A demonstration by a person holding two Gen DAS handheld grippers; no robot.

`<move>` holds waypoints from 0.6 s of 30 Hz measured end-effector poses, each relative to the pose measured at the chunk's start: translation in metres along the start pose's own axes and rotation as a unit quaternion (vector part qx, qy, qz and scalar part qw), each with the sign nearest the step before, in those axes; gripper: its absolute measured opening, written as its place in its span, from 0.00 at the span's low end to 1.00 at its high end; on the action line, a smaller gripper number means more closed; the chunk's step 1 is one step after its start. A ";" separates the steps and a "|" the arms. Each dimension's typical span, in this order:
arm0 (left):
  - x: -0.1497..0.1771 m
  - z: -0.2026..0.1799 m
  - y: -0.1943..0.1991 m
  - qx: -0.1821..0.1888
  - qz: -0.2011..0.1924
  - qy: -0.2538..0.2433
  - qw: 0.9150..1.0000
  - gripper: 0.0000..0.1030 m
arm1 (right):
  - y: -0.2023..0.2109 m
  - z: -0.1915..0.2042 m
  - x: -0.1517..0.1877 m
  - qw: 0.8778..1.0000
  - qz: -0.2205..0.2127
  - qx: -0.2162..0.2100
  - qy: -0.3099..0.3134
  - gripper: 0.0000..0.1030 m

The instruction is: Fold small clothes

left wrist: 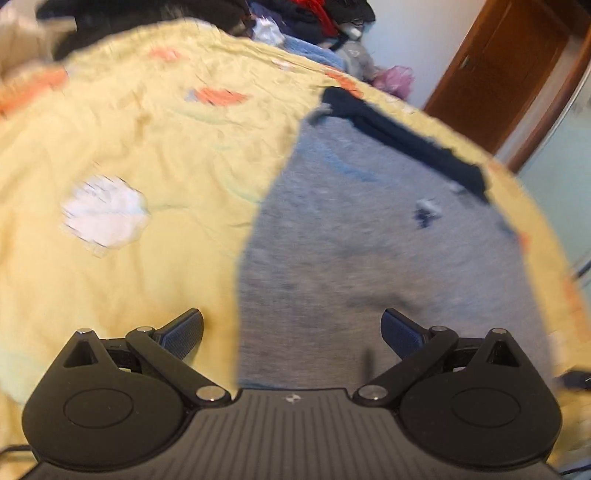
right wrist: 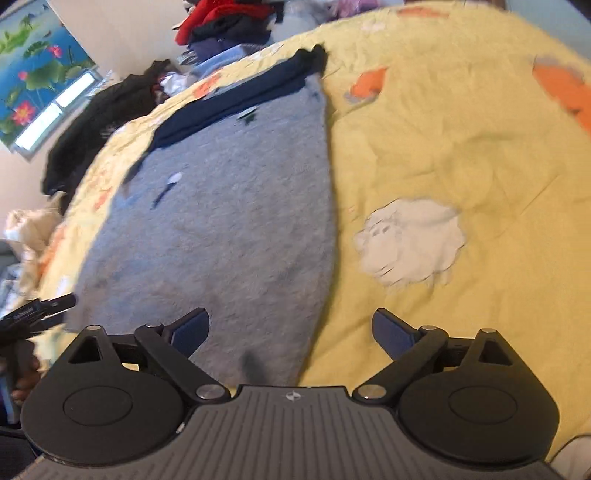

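One grey garment lies spread flat on a yellow bedspread; it fills the right half of the left wrist view and the centre-left of the right wrist view. There is just the one piece laid out. A dark navy band runs along its far edge, toward the upper right of the left wrist frame, and a small dark-and-white mark sits on the grey cloth below that band. Its near edge reaches the bottom of both frames, under the tools. The pictures are blurred, so finer detail of the fabric is lost.

Two grippers are here, one per view. The left gripper has its blue-padded fingers spread wide, holding nothing, poised above the garment's left edge. The right gripper is likewise spread wide and empty, above the garment's right edge.

The bedspread carries several orange patches and one white sheep-like figure. One heap of dark, red and blue clothes sits at the top of both frames. A brown door stands upper right in the left view; a lotus painting hangs upper left in the right view.
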State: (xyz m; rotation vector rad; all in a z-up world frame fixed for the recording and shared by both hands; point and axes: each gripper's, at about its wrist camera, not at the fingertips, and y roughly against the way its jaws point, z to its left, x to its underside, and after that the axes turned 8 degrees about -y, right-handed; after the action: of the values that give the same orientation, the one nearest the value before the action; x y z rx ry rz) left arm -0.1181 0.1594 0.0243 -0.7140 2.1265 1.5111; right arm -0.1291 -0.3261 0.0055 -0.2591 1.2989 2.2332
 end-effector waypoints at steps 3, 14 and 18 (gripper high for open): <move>-0.005 0.006 -0.006 0.080 0.011 0.052 0.995 1.00 | -0.010 0.006 -0.001 0.998 0.033 -0.049 -0.016 0.99; -0.003 0.061 -0.017 0.220 0.041 0.235 0.946 1.00 | -0.016 -0.034 -0.021 0.971 0.068 -0.156 -0.169 0.75; -0.009 0.051 -0.023 0.214 0.045 0.215 0.952 0.99 | -0.024 -0.050 -0.026 0.960 0.036 -0.174 -0.217 0.74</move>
State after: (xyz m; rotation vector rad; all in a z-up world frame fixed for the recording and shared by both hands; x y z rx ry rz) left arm -0.0940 0.2029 -0.0022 -0.8478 2.7213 0.9284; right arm -0.0994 -0.3679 -0.0275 0.1525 0.6939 2.3946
